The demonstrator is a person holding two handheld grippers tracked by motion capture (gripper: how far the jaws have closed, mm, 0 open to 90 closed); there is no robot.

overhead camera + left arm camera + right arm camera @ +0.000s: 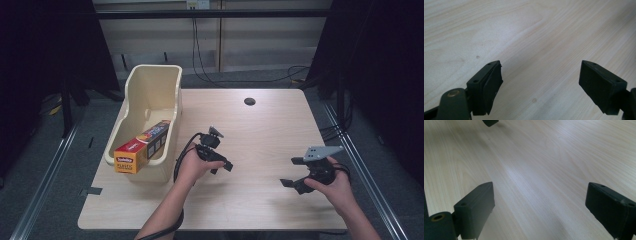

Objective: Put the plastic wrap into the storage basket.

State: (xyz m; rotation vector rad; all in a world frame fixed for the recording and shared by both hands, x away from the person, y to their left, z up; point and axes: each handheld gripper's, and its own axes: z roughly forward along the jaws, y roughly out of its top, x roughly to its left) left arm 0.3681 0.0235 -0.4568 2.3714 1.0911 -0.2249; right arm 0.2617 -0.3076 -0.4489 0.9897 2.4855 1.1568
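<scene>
Black-jawed left gripper hangs over the pale wooden table, jaws parted with only bare wood between them, grasping nothing. Just left of it, a long orange and yellow plastic-wrap box lies slanted across the front rim of the cream plastic bin, its far end cut off inside. Black right gripper gapes wide, empty, over bare tabletop

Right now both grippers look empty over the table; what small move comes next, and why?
Probably swing the left gripper toward the plastic-wrap box lying tilted on the cream bin's front rim. Its jaws stand open with bare table between them, and it is the nearer of the two; the right gripper is open too.
</scene>
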